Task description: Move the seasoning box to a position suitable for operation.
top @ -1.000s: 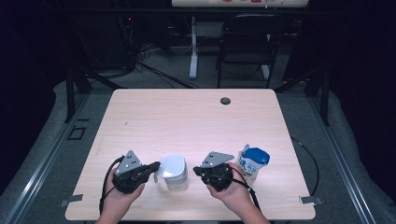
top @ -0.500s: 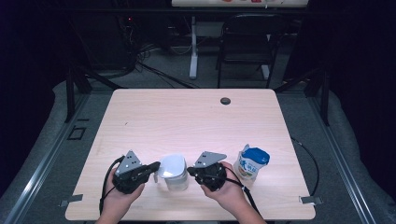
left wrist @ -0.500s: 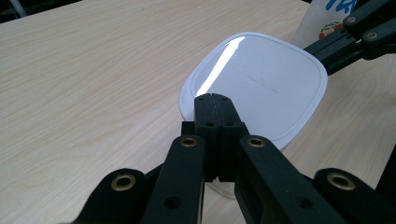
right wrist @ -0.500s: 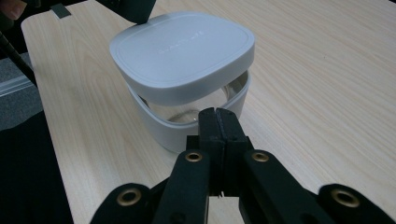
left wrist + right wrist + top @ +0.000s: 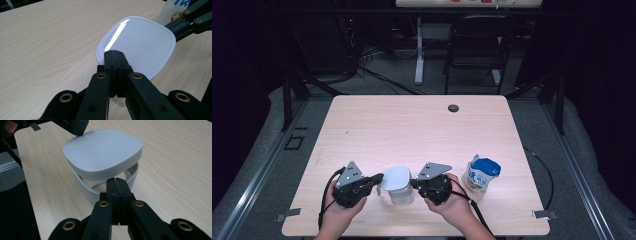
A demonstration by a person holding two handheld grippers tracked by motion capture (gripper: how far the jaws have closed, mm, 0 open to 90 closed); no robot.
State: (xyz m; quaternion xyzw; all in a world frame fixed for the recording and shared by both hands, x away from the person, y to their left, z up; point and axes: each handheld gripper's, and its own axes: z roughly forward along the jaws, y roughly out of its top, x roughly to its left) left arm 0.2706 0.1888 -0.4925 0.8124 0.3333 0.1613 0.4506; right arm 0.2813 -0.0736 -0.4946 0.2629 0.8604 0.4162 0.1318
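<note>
A white square-ish container (image 5: 401, 196) stands near the table's front edge. Its white lid (image 5: 394, 177) sits tilted on it. In the right gripper view the lid (image 5: 102, 150) is lifted clear of the container's rim (image 5: 87, 191) on the near side. My left gripper (image 5: 379, 179) is shut, and its tips (image 5: 113, 52) meet the near edge of the lid (image 5: 140, 42). My right gripper (image 5: 414, 184) is shut too, and its tips (image 5: 116, 180) sit against the container's rim, just under the raised lid.
A white bottle with a blue cap (image 5: 482, 175) stands right of my right hand. The wooden table (image 5: 412, 130) has a small black grommet (image 5: 453, 108) at its far edge. A chair (image 5: 477, 40) and cables lie beyond it.
My right gripper has shifted a little to the left, away from the bottle and up to the container. The left gripper has stayed where it was.
</note>
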